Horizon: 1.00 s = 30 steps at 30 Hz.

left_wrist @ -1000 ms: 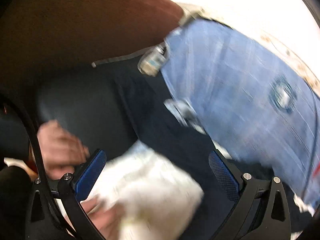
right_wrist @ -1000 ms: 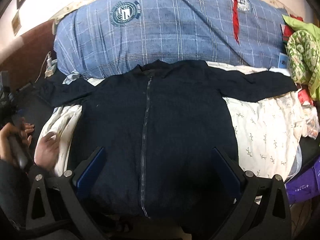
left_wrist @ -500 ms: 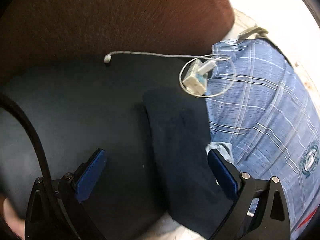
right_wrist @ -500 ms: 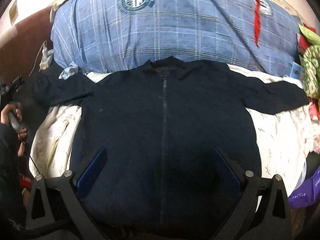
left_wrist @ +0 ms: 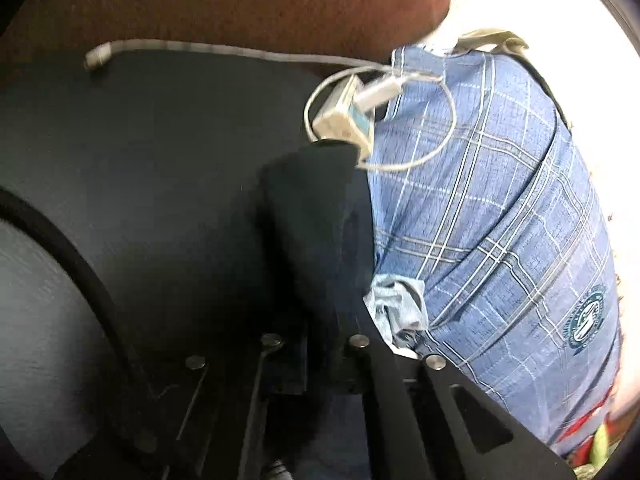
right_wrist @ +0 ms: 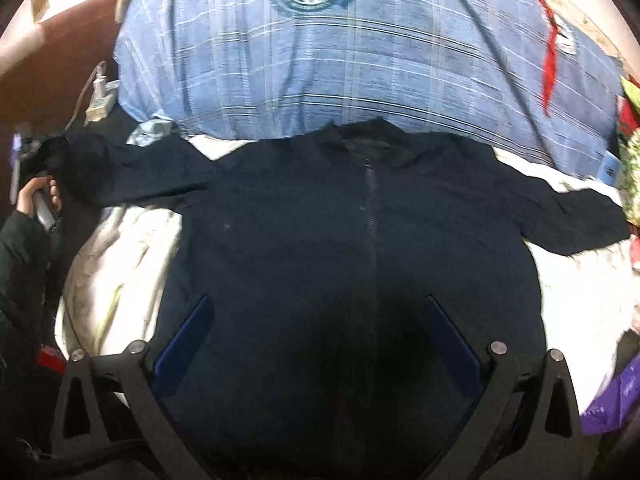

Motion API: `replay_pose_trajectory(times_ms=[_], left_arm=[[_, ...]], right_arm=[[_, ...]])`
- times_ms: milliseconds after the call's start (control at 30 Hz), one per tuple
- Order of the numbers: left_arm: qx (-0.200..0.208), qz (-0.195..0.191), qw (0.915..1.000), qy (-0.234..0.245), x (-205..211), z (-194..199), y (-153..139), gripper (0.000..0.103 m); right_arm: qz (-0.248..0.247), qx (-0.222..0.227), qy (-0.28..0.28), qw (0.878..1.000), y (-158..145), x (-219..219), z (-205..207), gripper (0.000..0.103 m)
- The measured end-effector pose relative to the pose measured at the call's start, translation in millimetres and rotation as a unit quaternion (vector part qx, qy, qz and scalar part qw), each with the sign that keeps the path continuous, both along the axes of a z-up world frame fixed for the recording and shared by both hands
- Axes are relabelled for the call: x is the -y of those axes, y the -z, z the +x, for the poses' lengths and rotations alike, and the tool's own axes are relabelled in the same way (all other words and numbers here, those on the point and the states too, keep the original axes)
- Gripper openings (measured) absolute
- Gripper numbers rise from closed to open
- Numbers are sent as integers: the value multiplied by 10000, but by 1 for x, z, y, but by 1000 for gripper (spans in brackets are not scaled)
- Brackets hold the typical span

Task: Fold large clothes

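A dark navy zip jacket (right_wrist: 360,240) lies spread front-up on the bed, both sleeves stretched out sideways. My right gripper (right_wrist: 317,308) hovers open over its lower body, zipper running between the blue pads, nothing pinched. In the left wrist view the jacket's left sleeve (left_wrist: 316,208) runs down into my left gripper (left_wrist: 316,360), whose jaws are closing and have come together on the cloth near the cuff. The right wrist view shows a person's hand (right_wrist: 36,196) holding that gripper at the sleeve's end, far left.
A big blue plaid quilt (right_wrist: 340,60) lies rolled behind the jacket's collar. A white charger with looped cable (left_wrist: 344,116) lies by the cuff on a dark surface (left_wrist: 140,160). White floral sheet (right_wrist: 120,260) shows beside the jacket; a purple bag (right_wrist: 612,396) is at right.
The left gripper swept over to the sleeve's end and its jaws went from wide open to closed on the cloth. The right gripper moved nearer over the jacket, still open.
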<state>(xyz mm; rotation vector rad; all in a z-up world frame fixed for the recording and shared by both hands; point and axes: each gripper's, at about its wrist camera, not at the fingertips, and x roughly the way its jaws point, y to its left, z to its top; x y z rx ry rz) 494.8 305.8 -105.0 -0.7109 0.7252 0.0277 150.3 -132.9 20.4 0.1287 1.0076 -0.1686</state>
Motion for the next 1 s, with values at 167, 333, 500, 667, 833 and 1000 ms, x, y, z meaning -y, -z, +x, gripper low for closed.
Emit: replay_pose_trajectory(times_ms=[167,333,500,667,833,1000], left_arm=[[377,26,9979,527,24,-12,-21,1],[1199,228,9829,1381,86,-63,-64,1],[1757,112,9593,2208,166,-138,-72,0],[1680,-104,9400,2966,258,-178,-60,1],[1735,-557,9201,3467,343,-185,-69,1],[1766,-630,8986,3967,448,-191,-69,2]], right_arm=[[473,445,-548,9964,3,-20,27,85],[1042,816,-717,9886,-18,-23,58,80],[1358,1436,-1106,9740,-73,-17,86,81],[1275,1493,-1162,9736,-90,0,83,81],[1027,1523,-264,9826,-83,65,27,81],[760,1401,737,9845,-80,141,-34,81]])
